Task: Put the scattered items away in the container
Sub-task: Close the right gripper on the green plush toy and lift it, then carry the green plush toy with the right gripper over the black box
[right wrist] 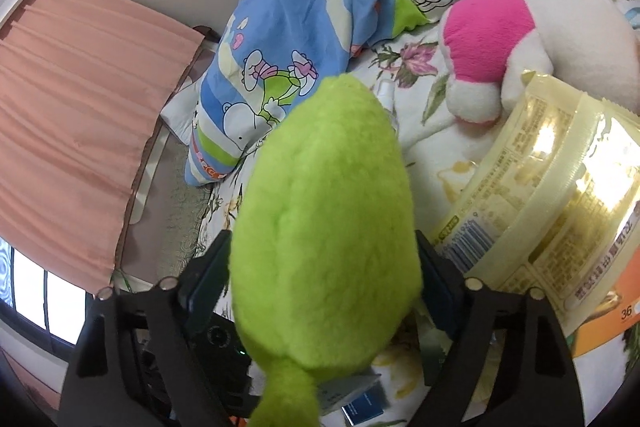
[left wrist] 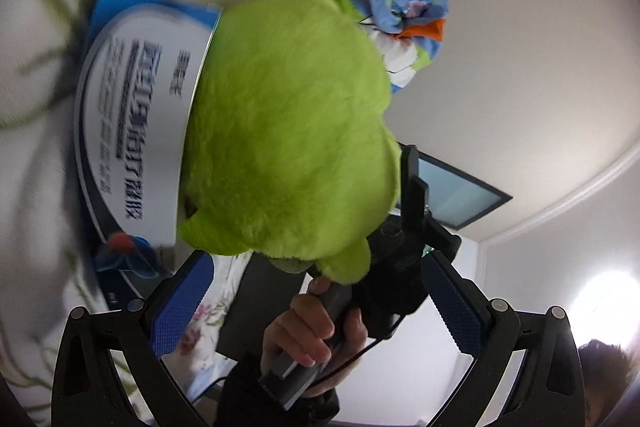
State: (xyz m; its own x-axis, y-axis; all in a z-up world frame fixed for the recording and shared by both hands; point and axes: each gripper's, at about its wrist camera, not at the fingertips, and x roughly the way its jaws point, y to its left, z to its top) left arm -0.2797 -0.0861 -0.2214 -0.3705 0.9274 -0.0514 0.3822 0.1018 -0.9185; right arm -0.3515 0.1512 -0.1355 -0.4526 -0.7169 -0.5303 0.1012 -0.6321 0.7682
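right tool (right wrist: 324, 267): its two fingers bracket the green plush toy (right wrist: 324, 219); the pads seem to touch its flanks, so I judge it gripped, though the fur hides the contact.
left tool (left wrist: 316, 307): jaws spread wide with nothing between the blue pads (left wrist: 180, 311); it sits just below the plush, free to help.
green plush toy: held clear above the bed sheet (right wrist: 412, 115), probably for carrying to the container.
blue-and-white box (left wrist: 136, 131): directly behind the plush in the left view; possibly the container, I cannot tell.
yellow snack packet (right wrist: 552, 195): right of the plush, lying on the bed.
pink-and-white plush (right wrist: 520, 39): beyond the packet, unsorted.
hand (left wrist: 316, 331): grips the right tool's handle under the plush.
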